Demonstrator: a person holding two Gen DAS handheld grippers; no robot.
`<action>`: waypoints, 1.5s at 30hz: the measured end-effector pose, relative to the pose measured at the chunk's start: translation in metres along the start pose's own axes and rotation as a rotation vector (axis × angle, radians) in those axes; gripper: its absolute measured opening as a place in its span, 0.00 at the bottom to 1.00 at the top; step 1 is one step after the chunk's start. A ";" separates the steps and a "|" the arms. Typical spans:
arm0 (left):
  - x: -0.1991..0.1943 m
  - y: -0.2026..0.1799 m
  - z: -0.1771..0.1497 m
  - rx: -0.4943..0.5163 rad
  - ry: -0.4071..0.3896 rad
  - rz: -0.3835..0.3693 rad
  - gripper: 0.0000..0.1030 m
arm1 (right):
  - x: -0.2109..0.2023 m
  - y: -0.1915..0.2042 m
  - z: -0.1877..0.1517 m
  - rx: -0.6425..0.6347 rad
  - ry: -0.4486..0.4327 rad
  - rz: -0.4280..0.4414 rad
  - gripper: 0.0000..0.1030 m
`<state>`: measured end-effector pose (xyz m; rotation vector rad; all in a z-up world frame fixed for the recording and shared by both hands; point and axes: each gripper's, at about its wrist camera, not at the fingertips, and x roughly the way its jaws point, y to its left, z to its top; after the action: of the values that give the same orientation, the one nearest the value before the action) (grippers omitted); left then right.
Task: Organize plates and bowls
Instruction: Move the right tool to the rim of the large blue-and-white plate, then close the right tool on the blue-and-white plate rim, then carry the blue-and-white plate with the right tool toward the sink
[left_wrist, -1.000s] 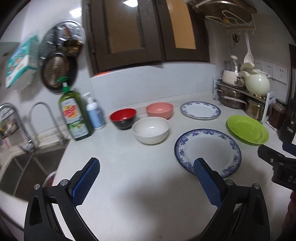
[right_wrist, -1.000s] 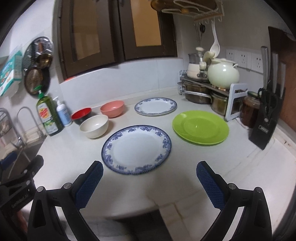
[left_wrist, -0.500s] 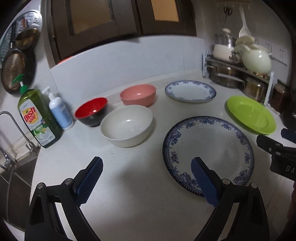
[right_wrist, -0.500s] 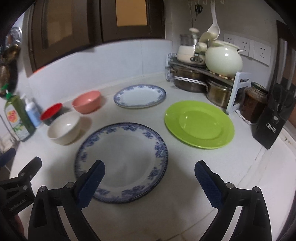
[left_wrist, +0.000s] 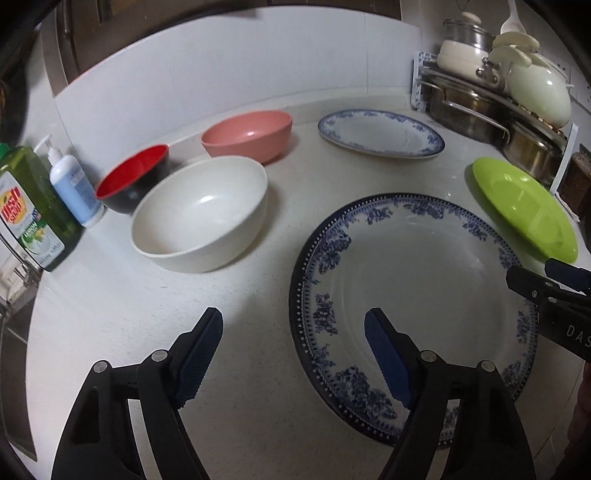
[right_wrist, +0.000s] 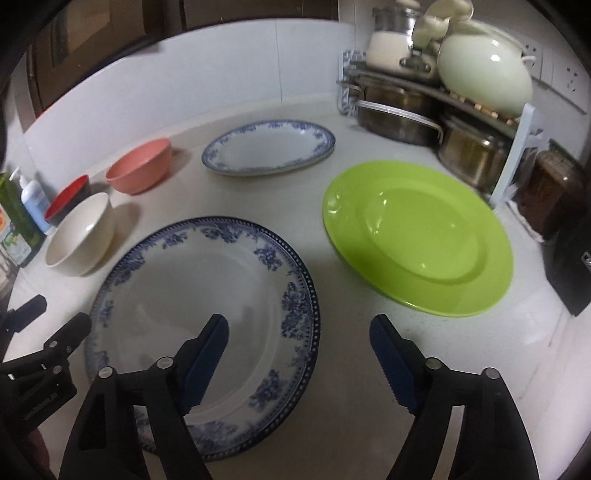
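A large blue-patterned plate (left_wrist: 417, 280) (right_wrist: 199, 295) lies on the white counter in front of both grippers. A smaller blue-patterned plate (left_wrist: 380, 133) (right_wrist: 269, 147) lies at the back, a green plate (left_wrist: 524, 206) (right_wrist: 417, 236) to the right. A white bowl (left_wrist: 203, 214) (right_wrist: 81, 236), a pink bowl (left_wrist: 247, 136) (right_wrist: 140, 166) and a red-and-black bowl (left_wrist: 133, 177) (right_wrist: 68, 192) stand at the left. My left gripper (left_wrist: 293, 354) is open above the large plate's left rim. My right gripper (right_wrist: 297, 358) is open above its right rim. Both are empty.
A green dish soap bottle (left_wrist: 29, 206) and a blue pump bottle (left_wrist: 74, 188) stand at the far left by the sink. A rack with steel pots (right_wrist: 406, 107) and a cream pot (right_wrist: 484, 70) fills the back right corner. A dark jar (right_wrist: 554, 188) stands at the right.
Both grippers have moved forward and down toward the counter. The large blue plate now fills the view beneath their fingers. Both stayed open.
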<state>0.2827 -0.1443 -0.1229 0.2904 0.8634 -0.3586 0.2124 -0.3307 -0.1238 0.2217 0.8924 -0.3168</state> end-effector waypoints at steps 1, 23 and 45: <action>0.003 0.000 0.000 -0.002 0.007 -0.004 0.74 | 0.004 0.000 0.000 -0.002 0.010 0.002 0.73; 0.030 -0.002 0.007 -0.034 0.082 -0.081 0.45 | 0.033 -0.002 0.007 -0.011 0.065 0.037 0.42; 0.021 0.008 0.007 -0.071 0.061 -0.097 0.35 | 0.028 0.005 0.009 -0.032 0.086 0.007 0.34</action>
<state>0.3029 -0.1440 -0.1340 0.1950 0.9500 -0.4106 0.2368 -0.3338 -0.1399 0.2099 0.9812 -0.2874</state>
